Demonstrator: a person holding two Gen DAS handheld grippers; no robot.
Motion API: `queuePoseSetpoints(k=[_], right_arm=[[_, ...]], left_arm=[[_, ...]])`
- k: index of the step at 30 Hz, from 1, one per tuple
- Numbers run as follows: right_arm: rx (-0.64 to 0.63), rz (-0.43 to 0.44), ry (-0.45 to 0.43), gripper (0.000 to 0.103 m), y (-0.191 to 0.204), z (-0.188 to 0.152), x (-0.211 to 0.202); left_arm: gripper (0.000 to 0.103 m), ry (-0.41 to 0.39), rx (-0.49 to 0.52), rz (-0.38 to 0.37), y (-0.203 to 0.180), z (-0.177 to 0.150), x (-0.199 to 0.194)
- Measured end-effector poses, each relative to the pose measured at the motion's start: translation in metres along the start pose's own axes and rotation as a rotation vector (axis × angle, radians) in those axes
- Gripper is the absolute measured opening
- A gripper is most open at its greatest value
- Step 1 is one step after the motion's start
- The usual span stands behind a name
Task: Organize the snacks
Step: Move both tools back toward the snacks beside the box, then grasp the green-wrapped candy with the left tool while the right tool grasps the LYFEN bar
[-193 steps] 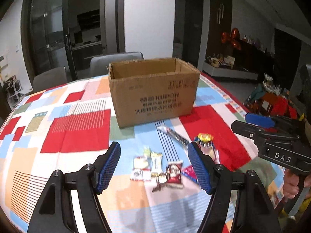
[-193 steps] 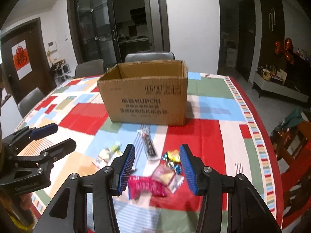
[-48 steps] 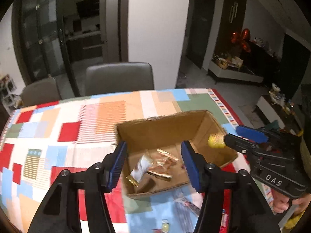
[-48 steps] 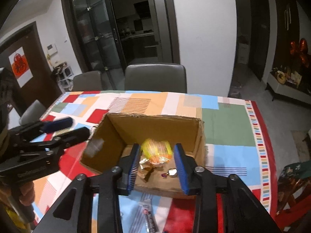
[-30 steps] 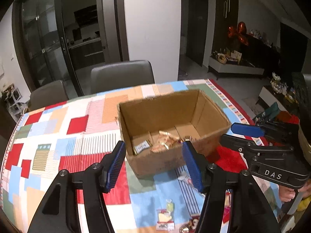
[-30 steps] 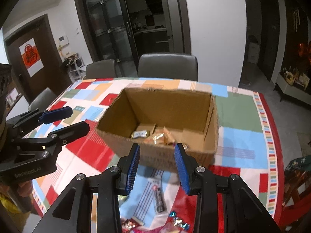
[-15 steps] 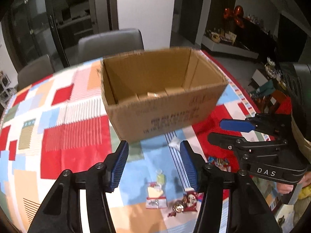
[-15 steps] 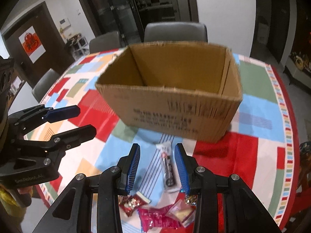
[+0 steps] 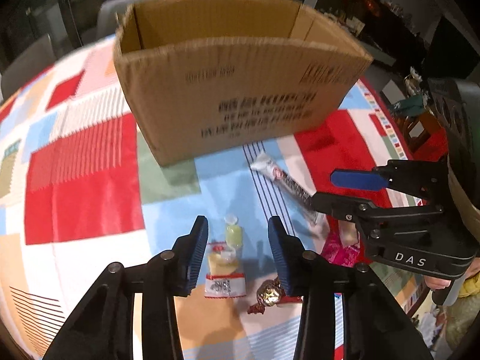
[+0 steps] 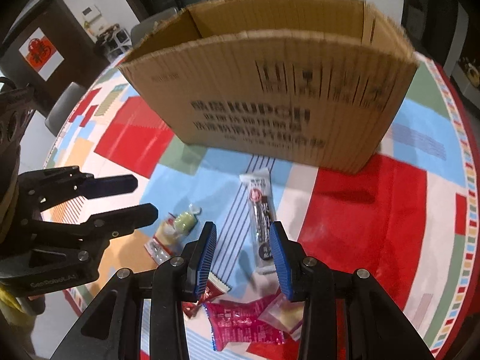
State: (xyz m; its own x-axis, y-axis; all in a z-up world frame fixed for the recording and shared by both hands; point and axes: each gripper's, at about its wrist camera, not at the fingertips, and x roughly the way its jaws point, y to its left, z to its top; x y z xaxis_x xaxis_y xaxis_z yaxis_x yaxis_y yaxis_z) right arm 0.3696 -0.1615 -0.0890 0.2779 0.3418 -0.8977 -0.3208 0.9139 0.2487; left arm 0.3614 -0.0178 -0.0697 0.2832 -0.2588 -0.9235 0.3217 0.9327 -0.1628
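Observation:
An open cardboard box (image 9: 234, 84) stands on the patchwork tablecloth; it also shows in the right wrist view (image 10: 270, 96). My left gripper (image 9: 237, 249) is open and empty, low over a white-and-red packet (image 9: 223, 273) and a green candy (image 9: 233, 234). A gold-wrapped candy (image 9: 268, 292) lies by its right finger. My right gripper (image 10: 243, 255) is open and empty, just above a long dark snack bar (image 10: 260, 216), with a pink packet (image 10: 243, 321) under it. The bar (image 9: 285, 183) and right gripper (image 9: 339, 189) also show in the left wrist view.
The left gripper (image 10: 120, 198) shows at the left of the right wrist view, near the green candy (image 10: 186, 219). The round table's edge (image 10: 468, 180) curves at the right. Grey chairs (image 9: 150, 3) stand behind the box.
Both grippers have come down from over the box to the snacks on the cloth in front of it. Both stay open and empty.

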Motion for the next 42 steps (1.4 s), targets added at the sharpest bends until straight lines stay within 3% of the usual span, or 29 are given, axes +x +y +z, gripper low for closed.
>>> queuePoseSetpoints(k=[8,21,30,31,32,35,42], right_arm=[[0.031,-0.002,0.078,0.038,-0.01,0.0,0.027],[0.028,-0.036,0.125,0.038,-0.011,-0.001,0.05],[0.024,-0.07,0.121,0.037,-0.002,0.001,0.064],[0.016,-0.079,0.116,0.036,0.0,0.001,0.065],[0.011,-0.088,0.113,0.028,0.0,0.001,0.064],[0.001,-0.104,0.109,0.022,0.005,-0.001,0.066],[0.031,-0.079,0.089,0.022,0.005,-0.005,0.056]], left_arm=[[0.04,0.084,-0.027,-0.024,0.003,-0.006,0.03],[0.035,0.152,-0.054,-0.016,0.006,-0.007,0.06],[0.022,0.167,-0.067,-0.016,0.005,-0.007,0.071],[0.021,0.167,-0.068,-0.017,0.005,-0.007,0.071],[0.018,0.167,-0.07,-0.019,0.005,-0.007,0.072],[0.018,0.163,-0.079,-0.035,0.006,-0.008,0.071],[0.018,0.127,-0.094,-0.049,0.01,-0.009,0.056]])
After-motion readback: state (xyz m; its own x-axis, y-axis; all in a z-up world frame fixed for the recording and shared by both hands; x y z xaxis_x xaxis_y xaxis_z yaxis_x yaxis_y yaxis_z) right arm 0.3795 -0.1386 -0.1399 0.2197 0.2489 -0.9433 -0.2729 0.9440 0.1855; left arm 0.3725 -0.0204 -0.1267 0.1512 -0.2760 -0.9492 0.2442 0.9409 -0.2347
